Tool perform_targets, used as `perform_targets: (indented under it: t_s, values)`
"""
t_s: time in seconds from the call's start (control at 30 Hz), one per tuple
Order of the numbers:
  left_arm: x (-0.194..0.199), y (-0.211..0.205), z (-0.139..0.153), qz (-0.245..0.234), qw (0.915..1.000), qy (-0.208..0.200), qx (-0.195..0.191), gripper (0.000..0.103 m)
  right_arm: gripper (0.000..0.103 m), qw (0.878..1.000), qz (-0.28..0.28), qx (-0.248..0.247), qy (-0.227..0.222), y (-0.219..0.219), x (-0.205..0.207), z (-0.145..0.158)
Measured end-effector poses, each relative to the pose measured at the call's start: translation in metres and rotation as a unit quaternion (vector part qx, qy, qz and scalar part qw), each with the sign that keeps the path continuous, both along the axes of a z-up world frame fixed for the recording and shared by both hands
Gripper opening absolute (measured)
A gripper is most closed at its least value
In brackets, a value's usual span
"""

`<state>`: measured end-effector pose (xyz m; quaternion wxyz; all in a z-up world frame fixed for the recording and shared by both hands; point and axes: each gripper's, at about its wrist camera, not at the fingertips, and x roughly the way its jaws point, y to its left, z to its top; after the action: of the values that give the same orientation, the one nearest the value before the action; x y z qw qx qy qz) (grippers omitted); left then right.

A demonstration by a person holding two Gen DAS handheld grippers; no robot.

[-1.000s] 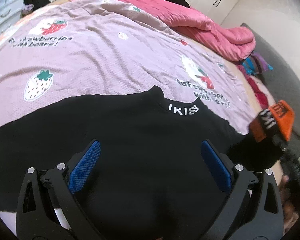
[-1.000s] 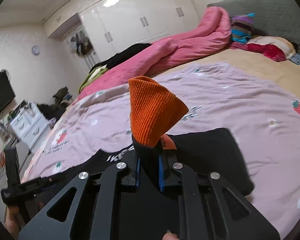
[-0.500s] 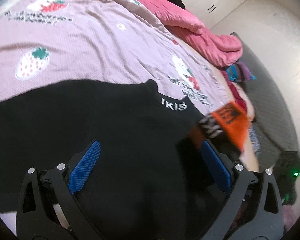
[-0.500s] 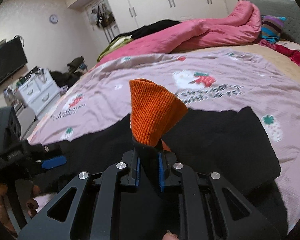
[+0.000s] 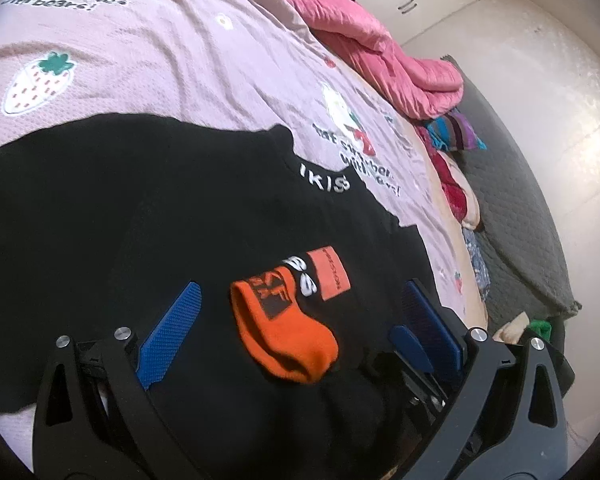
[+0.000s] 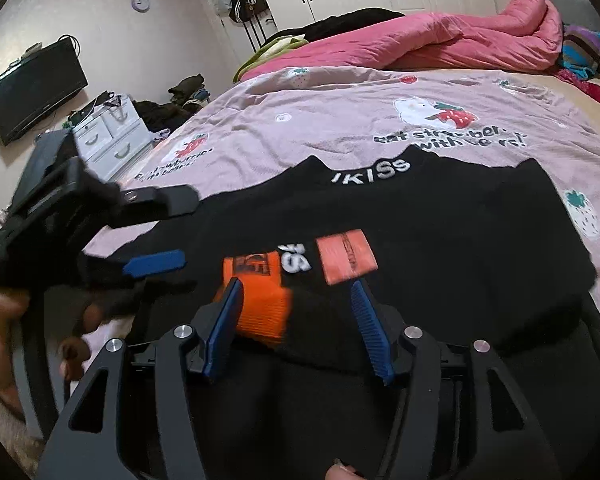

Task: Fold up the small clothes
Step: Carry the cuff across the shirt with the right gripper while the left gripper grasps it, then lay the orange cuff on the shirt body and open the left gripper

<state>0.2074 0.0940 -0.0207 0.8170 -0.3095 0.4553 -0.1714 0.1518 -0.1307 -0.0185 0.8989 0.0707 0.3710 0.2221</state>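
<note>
The right gripper (image 6: 292,322), which was clamped on the orange cuff a second ago, now stands with its jaws apart, and the orange sleeve cuff (image 6: 260,300) lies between them at lower centre of the right wrist view, released onto the body of the black sweater (image 6: 440,224). The left gripper (image 5: 300,316) is likewise spread wide, gripping nothing; in its own view the cuff (image 5: 284,324) rests between its blue pads at lower centre, on the sweater (image 5: 140,220).

The sleeve has therefore gone from raised above the bed to laid across the chest, beside an orange patch (image 6: 346,256) and white lettering. The collar print sits above centre in both views. The garment lies spread on the pink strawberry bedsheet (image 6: 340,128), with a pink duvet (image 6: 440,44) bunched at the upper right.

Judgement: one sleeve fold looks complete. The other sleeve and the body folds appear outstanding; the loose cuff may shift if dragged.
</note>
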Motion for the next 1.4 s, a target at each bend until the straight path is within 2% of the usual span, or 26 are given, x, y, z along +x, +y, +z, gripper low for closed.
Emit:
perform_targets:
  t_s: [0.07, 0.17, 0.23, 0.37, 0.43, 0.5, 0.57, 0.63, 0.67, 0.8, 0.93, 1.17, 1.23, 1.4]
  values:
    - [0.0, -0.005, -0.003, -0.009, 1.0, 0.002, -0.001, 0.093, 0.061, 1.0, -0.012, 0.007, 0.001, -0.01, -0.005, 0.0]
    - [0.002, -0.016, -0.009, -0.023, 0.9996, 0.011, 0.014, 0.092, 0.062, 0.999, -0.033, 0.01, 0.001, -0.026, -0.011, 0.002]
    - [0.003, -0.024, -0.015, -0.028, 0.9992, 0.016, 0.025, 0.092, 0.066, 0.999, -0.053, 0.008, -0.004, -0.04, -0.016, 0.003]
    - [0.006, -0.034, -0.023, -0.028, 0.998, 0.019, 0.052, 0.086, 0.066, 0.996, -0.081, 0.025, -0.001, -0.063, -0.021, 0.003]
    - [0.009, -0.041, -0.026, -0.035, 0.9966, 0.023, 0.072, 0.079, 0.066, 0.996, -0.087, 0.028, -0.001, -0.07, -0.023, 0.003]
    - [0.011, -0.048, -0.027, -0.048, 0.9958, 0.019, 0.075, 0.052, 0.067, 0.995, -0.092, 0.027, -0.003, -0.077, -0.024, 0.001]
    - [0.013, -0.052, -0.031, -0.058, 0.9953, 0.026, 0.073, 0.048, 0.067, 0.994, -0.102, 0.023, -0.002, -0.082, -0.024, 0.0]
    - [0.015, -0.059, -0.034, -0.066, 0.993, 0.022, 0.095, 0.035, 0.067, 0.994, -0.111, 0.019, -0.003, -0.088, -0.025, 0.0]
    - [0.015, -0.06, -0.034, -0.069, 0.9924, 0.019, 0.1, 0.025, 0.067, 0.993, -0.114, 0.019, -0.003, -0.091, -0.025, -0.001]
    - [0.013, -0.058, -0.016, -0.074, 0.992, -0.014, 0.101, 0.01, 0.067, 0.992, -0.124, 0.022, -0.002, -0.098, -0.028, -0.002]
    - [0.001, -0.052, 0.012, -0.072, 0.9886, -0.066, 0.114, 0.008, 0.067, 0.992, -0.126, 0.027, 0.003, -0.101, -0.027, -0.004]
    - [-0.014, -0.029, 0.04, -0.053, 0.9881, -0.105, 0.098, 0.006, 0.067, 0.99, -0.139, 0.031, 0.008, -0.106, -0.028, -0.007]
    - [-0.017, -0.025, 0.044, -0.047, 0.9874, -0.112, 0.102, 0.0, 0.067, 0.989, -0.142, 0.03, 0.007, -0.108, -0.028, -0.007]
    - [-0.02, -0.02, 0.039, -0.052, 0.987, -0.101, 0.114, 0.0, 0.07, 0.988, -0.153, 0.028, 0.009, -0.111, -0.027, -0.008]
